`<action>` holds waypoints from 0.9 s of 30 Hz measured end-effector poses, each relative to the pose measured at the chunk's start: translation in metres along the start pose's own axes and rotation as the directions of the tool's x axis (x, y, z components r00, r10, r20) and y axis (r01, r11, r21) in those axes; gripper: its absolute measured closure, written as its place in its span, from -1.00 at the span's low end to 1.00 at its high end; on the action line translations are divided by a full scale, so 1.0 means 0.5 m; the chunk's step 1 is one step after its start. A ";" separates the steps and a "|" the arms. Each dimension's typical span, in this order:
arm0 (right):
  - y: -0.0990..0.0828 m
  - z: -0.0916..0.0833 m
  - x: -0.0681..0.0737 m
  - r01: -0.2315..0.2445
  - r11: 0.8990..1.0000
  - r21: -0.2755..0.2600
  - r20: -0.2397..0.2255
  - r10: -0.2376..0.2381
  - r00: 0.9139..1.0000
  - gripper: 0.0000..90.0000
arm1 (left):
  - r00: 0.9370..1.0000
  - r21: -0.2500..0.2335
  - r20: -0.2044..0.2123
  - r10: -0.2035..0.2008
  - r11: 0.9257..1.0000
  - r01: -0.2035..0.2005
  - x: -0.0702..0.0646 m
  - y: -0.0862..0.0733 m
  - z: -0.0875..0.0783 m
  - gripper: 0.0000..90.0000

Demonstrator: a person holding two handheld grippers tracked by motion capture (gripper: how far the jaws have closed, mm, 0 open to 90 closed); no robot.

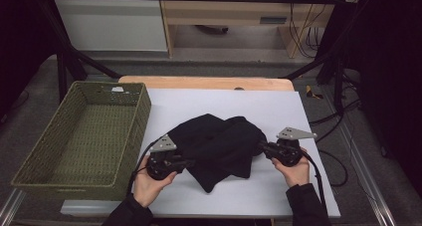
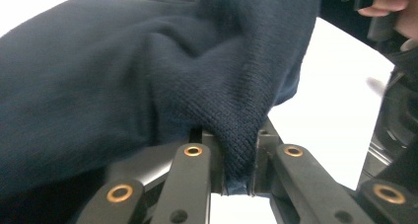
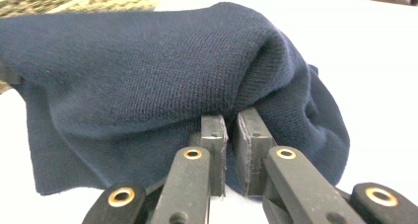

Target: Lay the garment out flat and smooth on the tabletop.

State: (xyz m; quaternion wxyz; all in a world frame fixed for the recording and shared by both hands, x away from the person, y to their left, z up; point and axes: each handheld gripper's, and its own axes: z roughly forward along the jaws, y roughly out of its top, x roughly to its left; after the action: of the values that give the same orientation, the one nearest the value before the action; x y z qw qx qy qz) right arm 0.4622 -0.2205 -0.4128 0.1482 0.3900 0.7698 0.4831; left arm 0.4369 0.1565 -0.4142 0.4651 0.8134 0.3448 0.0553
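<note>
A dark navy knitted garment (image 1: 219,141) lies bunched in the middle of the white table cover (image 1: 278,106). My left gripper (image 1: 191,162) pinches its left edge; in the left gripper view a fold of the garment (image 2: 236,110) is squeezed between the jaws of that gripper (image 2: 239,160). My right gripper (image 1: 263,147) holds the garment's right edge. The right gripper view has the knit garment (image 3: 148,71) bulging over the right gripper (image 3: 230,140), a thin fold caught between its nearly touching pads. Both edges are raised off the table.
A green woven basket (image 1: 30,161) stands empty at the left, close to the left hand. The wooden table edge (image 1: 199,81) runs along the back. Black frame poles (image 1: 62,61) rise at both far corners, with cables on the floor at the right.
</note>
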 end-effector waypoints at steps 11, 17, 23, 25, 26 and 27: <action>0.015 0.169 0.015 0.011 0.996 0.087 0.082 -0.018 0.996 0.56 | 0.999 0.009 -0.032 0.038 0.999 -0.038 0.028 -0.043 0.018 0.79; 0.006 0.153 0.021 0.041 0.998 0.057 0.112 -0.047 0.993 0.00 | 0.998 0.045 -0.044 0.051 0.998 -0.049 0.029 -0.050 0.028 0.78; -0.011 0.066 0.016 0.018 1.000 0.004 0.104 -0.018 0.994 -0.07 | 0.998 0.071 -0.054 0.041 0.997 -0.037 0.029 -0.051 0.032 0.79; -0.034 0.054 0.014 -0.006 1.000 0.014 0.081 0.004 0.997 -0.07 | 0.998 0.075 -0.055 0.037 0.997 -0.033 0.030 -0.051 0.033 0.79; -0.047 0.053 0.014 -0.018 1.000 0.025 0.072 0.016 0.997 -0.07 | 0.998 0.075 -0.055 0.038 0.997 -0.034 0.030 -0.052 0.033 0.79; -0.060 0.054 0.014 -0.026 0.999 0.041 0.062 0.023 0.998 -0.07 | 0.998 0.076 -0.058 0.041 0.996 -0.036 0.029 -0.052 0.034 0.79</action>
State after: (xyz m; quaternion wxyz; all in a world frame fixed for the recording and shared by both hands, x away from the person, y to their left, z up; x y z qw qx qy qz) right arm 0.4604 -0.2052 -0.4506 0.1577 0.4171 0.7699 0.4565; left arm 0.4414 0.1618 -0.4479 0.4228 0.8348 0.3446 0.0754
